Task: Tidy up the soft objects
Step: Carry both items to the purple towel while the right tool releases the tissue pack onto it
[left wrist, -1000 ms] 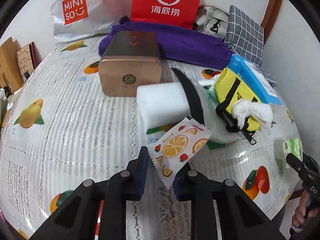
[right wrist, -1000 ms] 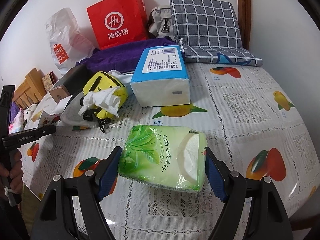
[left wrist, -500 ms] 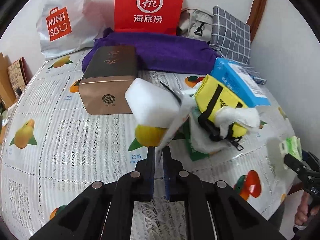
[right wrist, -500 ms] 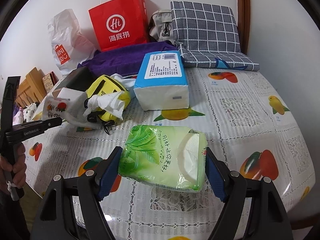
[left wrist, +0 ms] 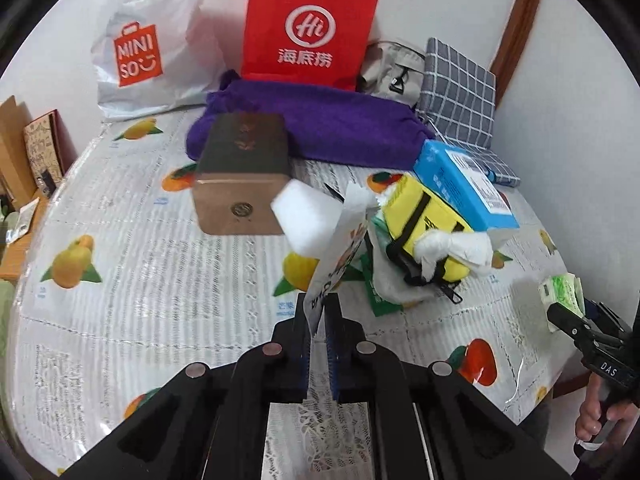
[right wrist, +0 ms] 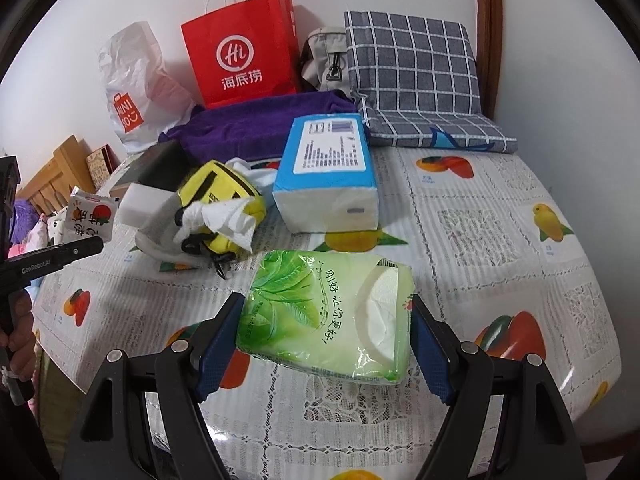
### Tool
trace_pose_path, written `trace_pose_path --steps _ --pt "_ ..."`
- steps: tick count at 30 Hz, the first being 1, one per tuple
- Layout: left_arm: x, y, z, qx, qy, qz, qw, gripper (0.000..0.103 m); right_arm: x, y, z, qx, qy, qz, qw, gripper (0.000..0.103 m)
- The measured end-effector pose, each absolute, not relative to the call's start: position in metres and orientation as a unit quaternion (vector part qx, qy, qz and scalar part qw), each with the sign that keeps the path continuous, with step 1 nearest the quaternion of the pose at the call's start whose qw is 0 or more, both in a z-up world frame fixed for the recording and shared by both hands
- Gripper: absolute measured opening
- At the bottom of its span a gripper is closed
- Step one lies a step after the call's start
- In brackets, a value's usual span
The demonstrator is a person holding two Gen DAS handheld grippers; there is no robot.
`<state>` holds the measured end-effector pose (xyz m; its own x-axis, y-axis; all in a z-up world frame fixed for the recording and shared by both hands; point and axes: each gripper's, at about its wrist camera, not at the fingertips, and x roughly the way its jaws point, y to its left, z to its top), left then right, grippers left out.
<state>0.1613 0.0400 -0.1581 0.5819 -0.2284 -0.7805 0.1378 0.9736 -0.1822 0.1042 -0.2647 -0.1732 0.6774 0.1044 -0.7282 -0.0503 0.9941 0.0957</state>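
Observation:
My left gripper (left wrist: 318, 312) is shut on a flat fruit-print wipes packet (left wrist: 340, 256) and holds it upright above the table; the packet also shows in the right wrist view (right wrist: 88, 218). My right gripper (right wrist: 326, 344) is shut on a green tissue pack (right wrist: 328, 312), held just above the tablecloth; it shows in the left wrist view (left wrist: 560, 294) too. A white foam block (left wrist: 308, 216), a yellow pouch (left wrist: 428, 220) with a crumpled white tissue (right wrist: 220, 220), and a blue tissue pack (right wrist: 326, 172) lie mid-table.
A bronze tin box (left wrist: 240, 184) stands behind the foam block. A purple towel (left wrist: 312, 124), red paper bag (left wrist: 308, 28), white Miniso bag (left wrist: 148, 44), grey bag (right wrist: 324, 60) and checked cushion (right wrist: 412, 72) line the far wall. The table edge is at the right.
My left gripper has closed on the fruit-print packet, lifted it off the table and drawn back. My right gripper keeps hold of the green tissue pack and has barely moved.

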Motion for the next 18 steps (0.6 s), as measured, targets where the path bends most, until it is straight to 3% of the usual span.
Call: trace_pose_path --steps 18 --pt "0.187 0.062 -0.099 -0.062 0.415 -0.049 0.906 0.007 0.153 -0.256 -0.112 0.038 0.387 0.09 0.917 0.078"
